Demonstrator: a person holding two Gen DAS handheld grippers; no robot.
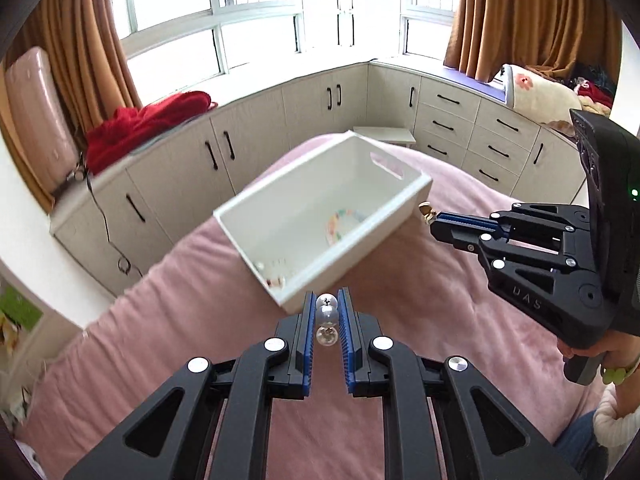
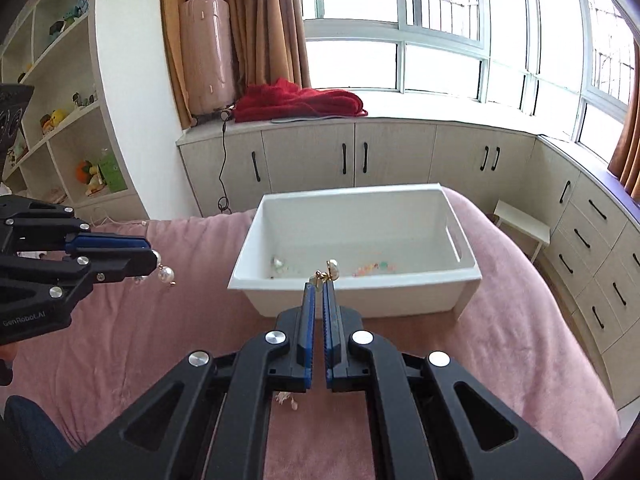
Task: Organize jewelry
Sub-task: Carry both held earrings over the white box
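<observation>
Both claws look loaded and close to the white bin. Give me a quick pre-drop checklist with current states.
1. Left claw shut on pearl earring: ok.
2. Right claw shut on gold earring: ok.
3. White bin upright on the pink blanket: ok.
4. Right claw tip above the bin opening: cannot tell, it sits at the near rim.
5. Left claw over the bin: not ok, it is beside it.
</observation>
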